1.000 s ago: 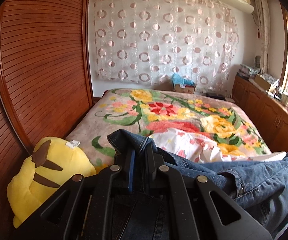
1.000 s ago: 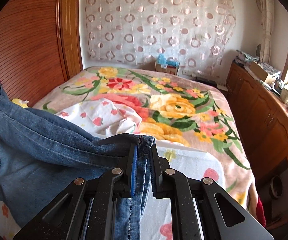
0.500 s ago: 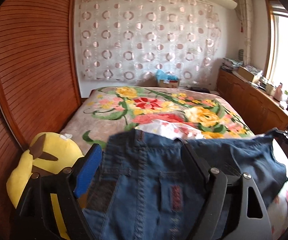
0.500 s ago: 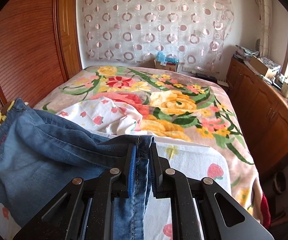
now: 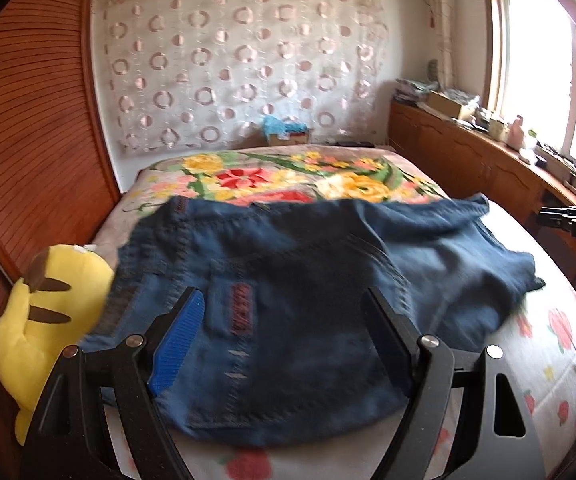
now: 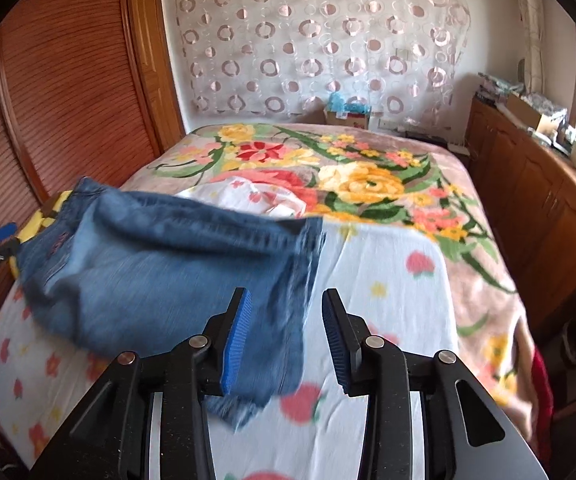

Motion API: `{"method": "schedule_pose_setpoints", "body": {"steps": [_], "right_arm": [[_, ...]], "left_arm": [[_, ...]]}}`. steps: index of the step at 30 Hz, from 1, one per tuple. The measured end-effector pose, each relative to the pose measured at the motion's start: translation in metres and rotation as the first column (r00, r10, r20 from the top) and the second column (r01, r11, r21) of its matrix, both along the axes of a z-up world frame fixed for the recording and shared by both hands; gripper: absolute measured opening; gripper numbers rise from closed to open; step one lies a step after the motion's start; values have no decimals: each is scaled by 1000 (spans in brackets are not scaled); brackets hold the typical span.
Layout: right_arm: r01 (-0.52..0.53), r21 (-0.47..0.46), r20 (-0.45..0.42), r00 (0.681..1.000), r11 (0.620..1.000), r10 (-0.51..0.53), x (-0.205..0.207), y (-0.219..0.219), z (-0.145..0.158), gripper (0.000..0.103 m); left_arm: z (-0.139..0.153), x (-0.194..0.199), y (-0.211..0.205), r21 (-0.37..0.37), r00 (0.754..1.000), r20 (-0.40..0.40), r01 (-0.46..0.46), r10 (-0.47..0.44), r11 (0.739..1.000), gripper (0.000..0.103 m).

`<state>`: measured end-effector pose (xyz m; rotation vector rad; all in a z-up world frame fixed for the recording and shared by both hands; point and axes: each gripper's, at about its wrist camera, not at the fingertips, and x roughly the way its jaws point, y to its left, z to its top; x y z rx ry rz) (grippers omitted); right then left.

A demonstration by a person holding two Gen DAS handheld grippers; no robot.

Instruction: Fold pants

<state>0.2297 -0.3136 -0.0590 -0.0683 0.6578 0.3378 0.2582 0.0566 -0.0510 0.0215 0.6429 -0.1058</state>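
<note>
Jeans (image 5: 308,312) lying folded across near end of bed (image 6: 388,280), on white strawberry-print sheet (image 6: 372,304), blurred in both views. Left gripper (image 5: 283,320) above pocket side of denim, jaws spread wide, blue pad (image 5: 177,344) on one finger, nothing pinched; fabric passes under the gap, no pad pressing on it. Back pocket with red stitched label (image 5: 241,310) just ahead of that blue pad. Right gripper (image 6: 288,320) at hem end, jaws opening, gap moderate; frayed hem (image 6: 247,400) hanging in the gap close beside left-hand blue pad (image 6: 237,340), contact there cannot be told; right-hand pad clear of cloth. Waistband edge (image 6: 207,216) running along far side of the fold in right wrist view. Yellow plush toy (image 5: 43,320) at left edge of bed, against wooden slatted panel (image 5: 27,160), touching or just beside jeans at waist corner. Floral blanket (image 6: 368,176) covering far half of bed, crumpled white printed cloth (image 6: 263,196) between blanket and jeans. Circle-pattern curtain (image 5: 239,68) on back wall, small box with blue stuff (image 6: 348,114) below it. Wooden cabinets (image 6: 528,208) along right side, clutter on top under window (image 5: 540,60). Right gripper's tip also visible at right edge of left wrist view, well apart from jeans' corner.
</note>
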Motion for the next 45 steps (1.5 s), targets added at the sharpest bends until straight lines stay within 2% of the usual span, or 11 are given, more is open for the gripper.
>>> {"method": "schedule_pose_setpoints", "body": {"steps": [9, 13, 23, 27, 28, 32, 35, 37, 39, 41, 45], "right_arm": [[23, 15, -68, 997, 1000, -22, -24, -6, -12, 38], [22, 29, -110, 994, 999, -19, -22, 0, -18, 38], [2, 87, -198, 980, 996, 15, -9, 7, -34, 39], [3, 71, -197, 980, 998, 11, -5, 9, -33, 38], [1, 65, -196, 981, 998, 12, -5, 11, -34, 33], [-17, 18, -179, 984, 1000, 20, -6, 15, -36, 22], [-26, -8, -162, 987, 1000, 24, -9, 19, -37, 19], [-26, -20, -151, 988, 999, 23, -10, 23, -38, 18], [-25, -27, -143, 989, 999, 21, -10, 26, -39, 17], [-25, -29, -138, 990, 999, 21, -13, 27, -41, 17], [-26, -21, -139, 990, 999, 23, -13, 25, -39, 17]], "left_arm": [[-16, -19, -25, 8, 998, -35, 47, -47, 999, 81], [-23, -28, -24, 11, 998, -50, 36, -35, 999, 81], [-26, -39, 15, 9, 996, -65, -59, 59, 998, 81], [-24, -38, 33, 15, 993, -55, -104, 104, 994, 81], [-24, -38, 38, 17, 992, -54, -114, 115, 993, 81], [-23, -39, 63, 19, 983, -50, -178, 179, 984, 82], [-24, -39, 82, 22, 974, -44, -222, 222, 975, 82], [-25, -37, 96, 30, 966, -45, -255, 256, 967, 80], [-29, -32, 110, 32, 955, -65, -288, 289, 957, 72], [-36, -24, 122, 34, 945, -89, -312, 314, 949, 68], [-49, -4, 139, 79, 922, -136, -356, 364, 931, 67]]}}
